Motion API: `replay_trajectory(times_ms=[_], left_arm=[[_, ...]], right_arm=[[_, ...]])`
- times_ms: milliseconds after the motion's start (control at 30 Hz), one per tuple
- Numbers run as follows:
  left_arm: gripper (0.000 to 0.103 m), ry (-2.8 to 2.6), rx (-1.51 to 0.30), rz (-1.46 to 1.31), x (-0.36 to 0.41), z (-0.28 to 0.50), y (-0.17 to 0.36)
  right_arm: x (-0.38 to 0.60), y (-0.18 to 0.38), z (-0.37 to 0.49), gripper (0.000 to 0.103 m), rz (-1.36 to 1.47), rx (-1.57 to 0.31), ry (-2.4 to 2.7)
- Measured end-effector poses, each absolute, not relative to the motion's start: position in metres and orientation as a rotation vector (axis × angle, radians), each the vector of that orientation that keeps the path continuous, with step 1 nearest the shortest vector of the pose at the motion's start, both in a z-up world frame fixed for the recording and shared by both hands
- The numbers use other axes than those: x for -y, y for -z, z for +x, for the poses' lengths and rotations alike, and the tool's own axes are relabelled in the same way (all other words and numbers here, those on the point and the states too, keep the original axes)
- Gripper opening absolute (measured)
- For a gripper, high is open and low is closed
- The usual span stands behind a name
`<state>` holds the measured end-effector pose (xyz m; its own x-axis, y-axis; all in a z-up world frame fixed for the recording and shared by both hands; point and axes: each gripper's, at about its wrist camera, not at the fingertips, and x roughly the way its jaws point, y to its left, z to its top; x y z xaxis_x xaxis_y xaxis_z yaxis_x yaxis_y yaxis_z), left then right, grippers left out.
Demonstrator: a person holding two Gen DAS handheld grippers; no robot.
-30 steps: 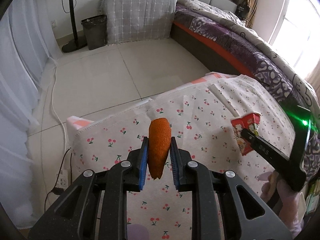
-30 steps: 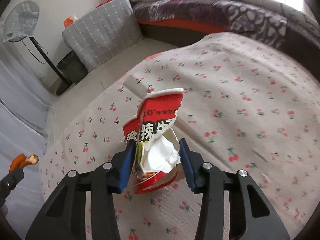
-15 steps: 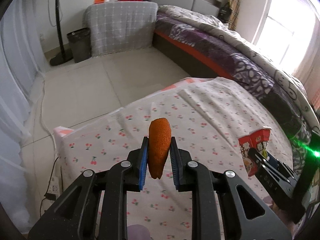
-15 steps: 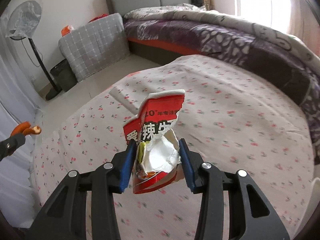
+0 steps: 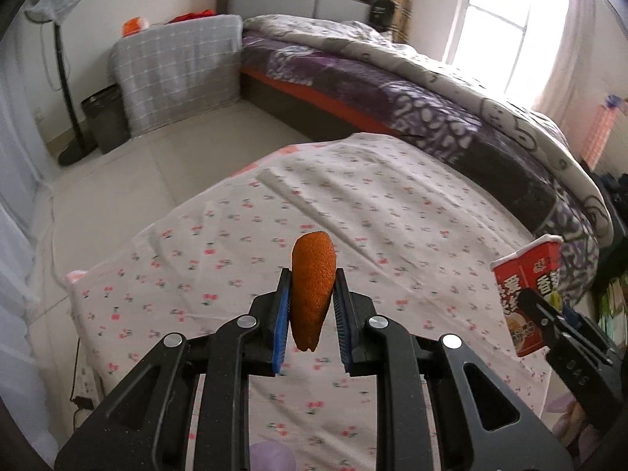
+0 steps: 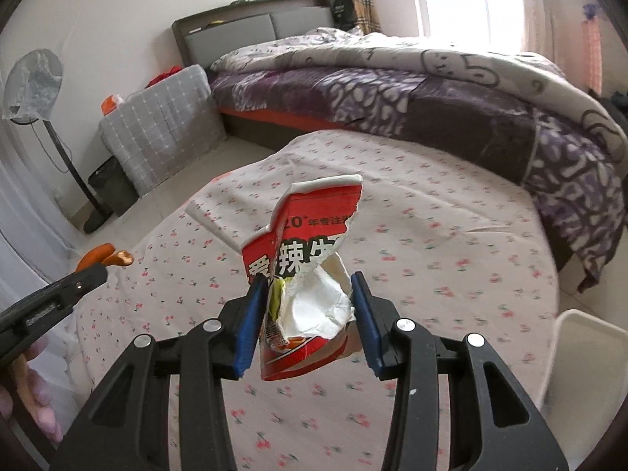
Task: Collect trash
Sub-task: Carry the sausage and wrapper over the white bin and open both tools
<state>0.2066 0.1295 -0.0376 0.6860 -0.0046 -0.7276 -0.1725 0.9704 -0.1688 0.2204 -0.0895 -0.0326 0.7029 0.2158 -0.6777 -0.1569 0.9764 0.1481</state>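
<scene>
Black-framed left claw [image 5: 312, 306], blue ribbed pads [image 5: 282, 314], silver screws [image 5: 175, 340]

Daylight glares from the window [image 5: 506, 27]; fisheye edges bend, perhaps slight motion blur.

Peel [image 5: 312, 290] between left jaws, carton [image 6: 310, 278] between right; table [image 5: 392, 204] below, bed [image 5: 392, 90] behind.

Counted: two black two-finger grippers with blue pads, the left gripper [image 5: 313, 314] and the right gripper [image 6: 308, 324]. One orange peel piece [image 5: 313, 290]. One torn red-and-white paper noodle cup [image 6: 310, 286]. One cherry-print cloth-covered table [image 5: 392, 212]. One dark waste bin [image 5: 106, 117]. One standing fan [image 6: 33, 90]. One bed with purple patterned quilt [image 6: 431, 94]. One white chair [image 6: 581, 357].
</scene>
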Motion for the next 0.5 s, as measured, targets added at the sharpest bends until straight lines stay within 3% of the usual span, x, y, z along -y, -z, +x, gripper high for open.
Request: replay_trajectory(times_ms=[500], left_arm=[[0.020, 0.027, -0.800, -0.171, -0.060, 0.206, 0.029]], right_arm=[[0.186, 0.004, 0.181, 0.044, 0.141, -0.694, -0.077]])
